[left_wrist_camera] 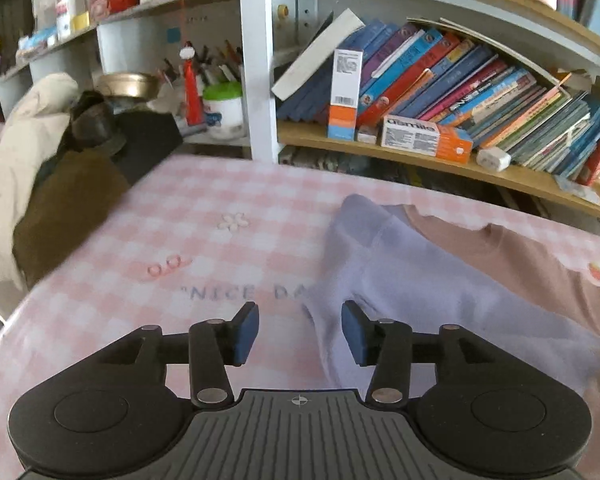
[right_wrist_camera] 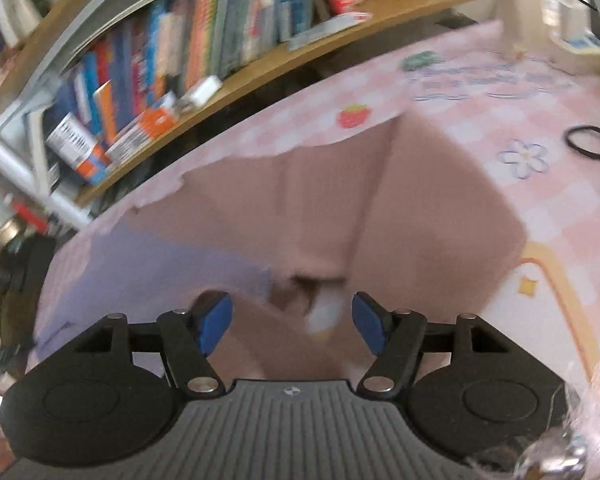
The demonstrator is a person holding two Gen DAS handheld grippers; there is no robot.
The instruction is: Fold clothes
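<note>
The garment [left_wrist_camera: 400,280], lilac sleeve over a dusty-pink body, lies spread on the pink checked tablecloth [left_wrist_camera: 204,240], running toward two o'clock in the left wrist view. The left gripper [left_wrist_camera: 300,332] hangs released above the sleeve's edge. The right gripper [right_wrist_camera: 292,328], jaws also apart and empty, hovers over the pink body, with a black ring [right_wrist_camera: 590,142] at two o'clock.

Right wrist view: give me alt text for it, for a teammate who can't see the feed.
The open right gripper hovers over a brown garment spread on a pink checked tablecloth, its blue-padded fingers apart and holding nothing. A lilac garment lies to the left, partly over the brown one. A bookshelf runs behind the table, and a black ring lies far right.
</note>
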